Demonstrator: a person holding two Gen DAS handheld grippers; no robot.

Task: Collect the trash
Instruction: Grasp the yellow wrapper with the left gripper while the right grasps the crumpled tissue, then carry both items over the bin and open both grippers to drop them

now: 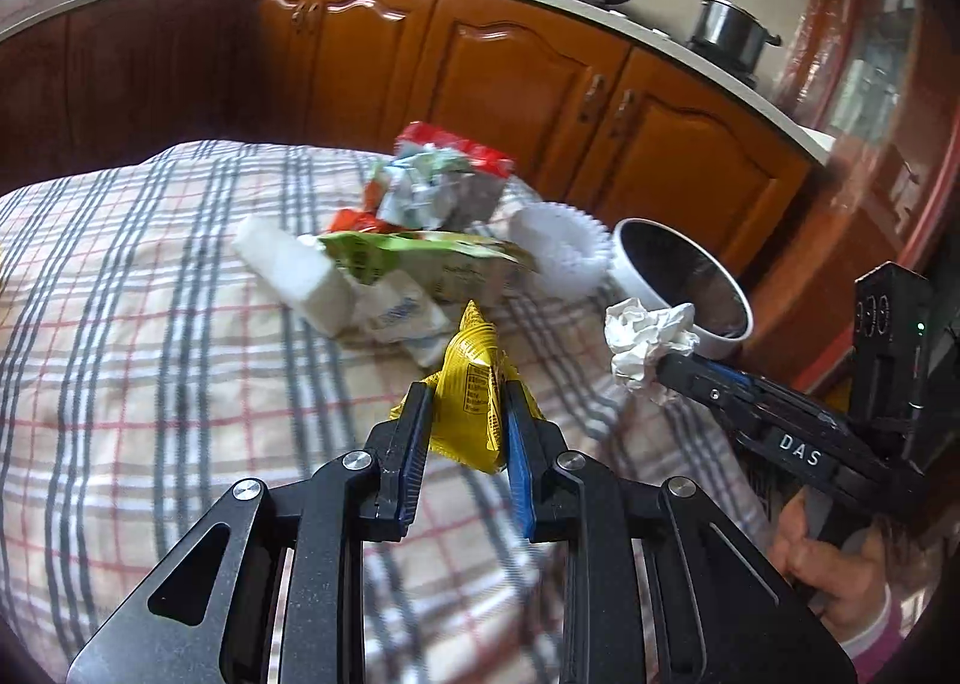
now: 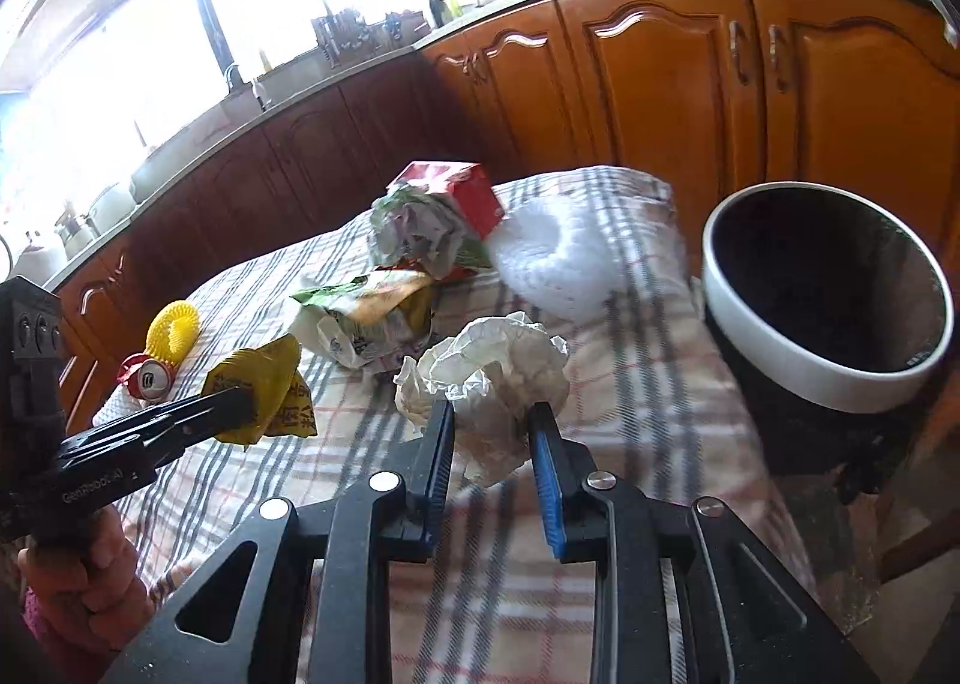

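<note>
My left gripper (image 1: 468, 390) is shut on a yellow snack wrapper (image 1: 471, 384) and holds it above the plaid tablecloth (image 1: 150, 324); it also shows in the right wrist view (image 2: 264, 384). My right gripper (image 2: 492, 414) is shut on a crumpled white paper ball (image 2: 492, 366), seen in the left wrist view (image 1: 645, 345) next to the bin. The white-rimmed dark trash bin (image 2: 828, 294) stands off the table's right edge. A pile of trash lies mid-table: a green wrapper (image 1: 420, 258), a red carton (image 2: 450, 192), crumpled packaging (image 2: 420, 234).
A white foam net (image 2: 552, 264) lies near the bin. A yellow foam net (image 2: 174, 333) and a crushed red can (image 2: 147, 378) lie at the table's left. A white block (image 1: 294, 276) lies by the pile. Wooden cabinets (image 1: 510, 78) stand behind.
</note>
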